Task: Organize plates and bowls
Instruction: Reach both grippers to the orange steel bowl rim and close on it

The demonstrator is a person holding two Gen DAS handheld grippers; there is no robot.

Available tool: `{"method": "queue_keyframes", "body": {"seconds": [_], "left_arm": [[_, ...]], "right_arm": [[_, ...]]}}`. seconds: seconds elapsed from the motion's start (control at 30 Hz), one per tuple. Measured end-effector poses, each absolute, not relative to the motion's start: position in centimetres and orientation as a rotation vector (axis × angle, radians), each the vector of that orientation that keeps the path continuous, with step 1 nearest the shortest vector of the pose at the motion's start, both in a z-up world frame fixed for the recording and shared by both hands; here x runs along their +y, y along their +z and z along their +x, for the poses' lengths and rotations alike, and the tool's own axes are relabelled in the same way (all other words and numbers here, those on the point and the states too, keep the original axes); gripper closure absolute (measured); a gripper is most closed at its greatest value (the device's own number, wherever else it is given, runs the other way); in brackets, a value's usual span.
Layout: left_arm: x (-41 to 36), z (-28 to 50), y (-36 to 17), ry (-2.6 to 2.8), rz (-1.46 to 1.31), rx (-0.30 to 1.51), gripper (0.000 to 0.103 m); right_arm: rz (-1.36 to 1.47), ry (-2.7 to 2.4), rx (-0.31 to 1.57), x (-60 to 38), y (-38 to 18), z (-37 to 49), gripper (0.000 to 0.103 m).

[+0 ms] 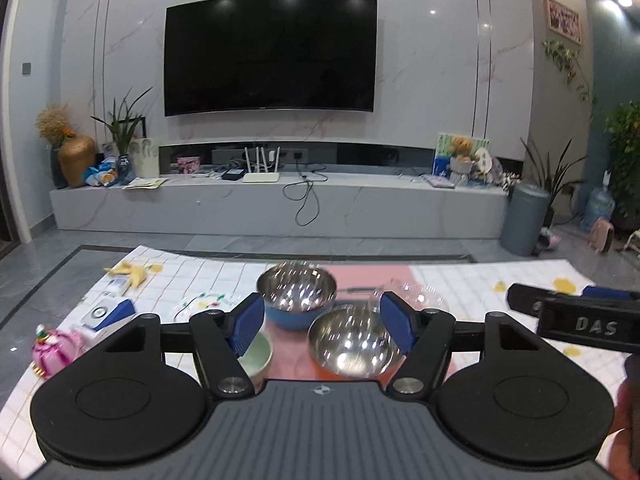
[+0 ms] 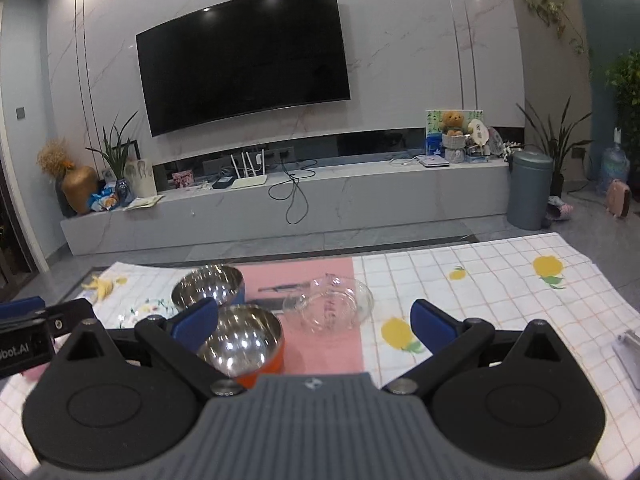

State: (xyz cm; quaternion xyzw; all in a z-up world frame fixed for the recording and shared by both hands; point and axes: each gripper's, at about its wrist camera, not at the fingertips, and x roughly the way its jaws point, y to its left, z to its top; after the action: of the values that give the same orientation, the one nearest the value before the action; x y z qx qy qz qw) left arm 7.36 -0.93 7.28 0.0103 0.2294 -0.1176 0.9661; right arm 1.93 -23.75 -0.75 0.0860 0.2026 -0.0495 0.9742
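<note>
On the pink mat (image 1: 360, 276) stand a steel bowl with a blue outside (image 1: 296, 292) and, nearer, a steel bowl with an orange outside (image 1: 352, 346). A pale green bowl (image 1: 258, 356) sits at the near left, partly behind my left finger. A clear glass bowl (image 1: 416, 300) lies to the right. My left gripper (image 1: 322, 326) hovers open above the bowls with nothing between its pads. My right gripper (image 2: 314, 324) is open too, held over the orange bowl (image 2: 244, 340), the blue bowl (image 2: 208, 286) and the glass bowl (image 2: 328, 304). It touches none of them.
The table carries a white checked cloth (image 2: 500, 280) with lemon prints. At the left lie a banana peel (image 1: 128, 274), a small patterned plate (image 1: 200, 304), a blue and white box (image 1: 108, 314) and a pink toy (image 1: 52, 350). A metallic object (image 2: 628, 356) shows at the right edge.
</note>
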Motion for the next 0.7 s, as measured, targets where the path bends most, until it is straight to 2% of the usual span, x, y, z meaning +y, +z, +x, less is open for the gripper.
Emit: {"method": "queue_keyframes", "body": {"seconds": [0.2,0.43,0.47,0.53,0.7], "left_arm": [[-0.1,11.6,5.9,-0.224,-0.016,0.500,0.024],[0.8,16.6,2.7,-0.272,-0.172,0.632,0.025],[0.9,17.2,2.1,-0.274,-0.188,0.654,0.026],[0.6,18.5,1.0,-0.271,-0.192,0.701,0.031],[1.1,21.3,-1.4,-0.258,-0.247,0.830,0.040]], "right_arm": [[0.146,-0.102,0.454,-24.0,-1.0,7.2,0.003],[0.224,-0.003,0.657,-24.0,-3.8,14.5,0.004],[0.231,0.001,0.683,-23.9,-4.4,15.2,0.005],[0.240,0.000,0.733,-23.8,-5.5,16.7,0.018],[0.324,0.000,0.834,-24.5,-8.5,18.8,0.028]]}}
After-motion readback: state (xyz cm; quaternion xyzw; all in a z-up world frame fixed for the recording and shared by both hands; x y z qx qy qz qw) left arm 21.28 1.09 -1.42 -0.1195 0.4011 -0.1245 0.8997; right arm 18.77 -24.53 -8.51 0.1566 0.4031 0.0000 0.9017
